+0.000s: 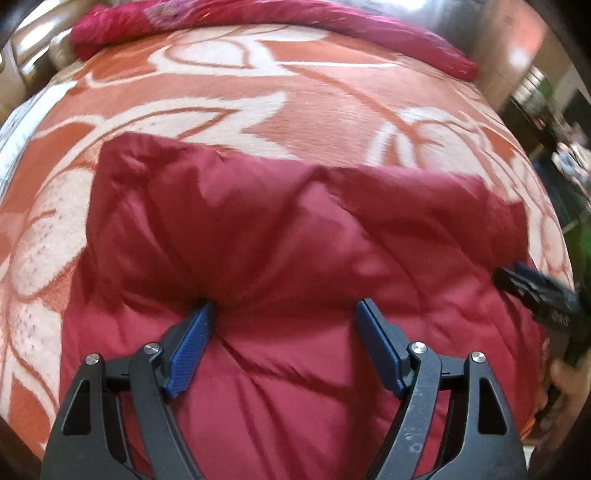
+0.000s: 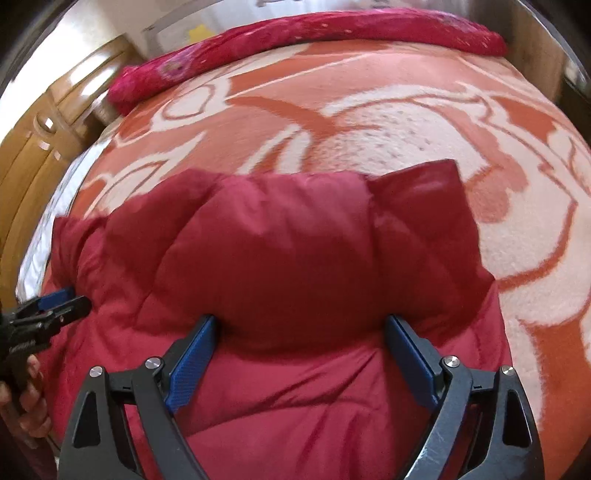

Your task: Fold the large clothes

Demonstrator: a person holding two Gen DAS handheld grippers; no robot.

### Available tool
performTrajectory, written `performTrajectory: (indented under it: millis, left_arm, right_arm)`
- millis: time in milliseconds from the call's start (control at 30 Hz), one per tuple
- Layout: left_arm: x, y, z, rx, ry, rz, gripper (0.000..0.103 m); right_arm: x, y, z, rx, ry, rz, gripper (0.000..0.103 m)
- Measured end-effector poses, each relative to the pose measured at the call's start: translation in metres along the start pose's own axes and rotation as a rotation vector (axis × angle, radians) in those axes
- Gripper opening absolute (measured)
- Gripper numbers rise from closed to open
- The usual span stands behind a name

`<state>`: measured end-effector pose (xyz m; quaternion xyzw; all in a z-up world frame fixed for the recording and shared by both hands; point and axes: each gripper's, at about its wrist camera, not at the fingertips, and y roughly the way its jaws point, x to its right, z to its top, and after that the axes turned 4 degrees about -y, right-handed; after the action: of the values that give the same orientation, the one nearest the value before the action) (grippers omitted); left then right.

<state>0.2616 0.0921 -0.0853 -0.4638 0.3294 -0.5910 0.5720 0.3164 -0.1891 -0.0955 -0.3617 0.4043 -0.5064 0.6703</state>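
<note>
Jacket (image 1: 295, 240) is the thing being folded here, a puffy dark red one lying on the bed, on top of the orange and cream flowered blanket (image 1: 314, 103). My read is that a fold has been laid over and both tools are pressing the puffy layer flat, or lining up for the next grab; can't say which for sure.

Left gripper (image 1: 284, 314) has its blue pads spread wide, tips pushed into the padding, with a hump of fabric between them but nothing actually pinched. Right gripper (image 2: 301, 326) is the same deal: jaws wide apart, straddling a fat ridge of the jacket, pads not squeezing it.

Both point steeply down at the bed, side by side, each showing up at the edge of the other's view. A hand (image 2: 27, 402) is wrapped around the left tool's handle.

Next move probably needs the jaws to close on an edge, or the trapped air pressed out first, since this stuff springs back.

There's also a pink bundle (image 2: 314, 31) along the far edge of the bed.
</note>
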Motion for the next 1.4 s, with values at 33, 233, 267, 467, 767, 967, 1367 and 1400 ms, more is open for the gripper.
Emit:
performTrajectory:
  millis: [33,233,267,467,767,967,1367,1400]
  left_arm:
    - [-0.004,0.005,0.005,-0.008,-0.019,-0.004,0.080]
    - [-0.031,0.029,0.022,-0.034,-0.143,-0.012,0.081]
    - [-0.036,0.032,0.024,-0.039,-0.165,-0.017,0.081]
    - [-0.048,0.024,0.023,-0.028,-0.217,-0.063,0.080]
    - [-0.017,-0.066,-0.042,0.109,-0.074,-0.231,0.080]
    - [0.013,-0.108,-0.090,0.171,0.051,-0.256,0.080]
    - [0.027,-0.066,-0.122,0.092,0.082,-0.159,0.080]
    - [0.027,-0.064,-0.121,0.092,0.080,-0.158,0.080]
  right_arm:
    - [0.004,0.000,0.000,0.002,0.017,0.003,0.090]
    - [0.020,0.006,0.002,0.016,0.078,0.016,0.090]
    - [0.023,0.008,0.003,0.016,0.093,0.028,0.090]
    - [0.036,0.009,0.001,0.032,0.157,0.068,0.090]
    - [0.043,0.014,0.002,0.036,0.184,0.088,0.091]
    - [0.032,-0.014,-0.004,0.108,0.145,0.069,0.092]
    - [0.001,-0.099,-0.059,0.231,0.032,0.092,0.092]
    - [-0.006,-0.106,-0.066,0.235,0.007,0.088,0.092]
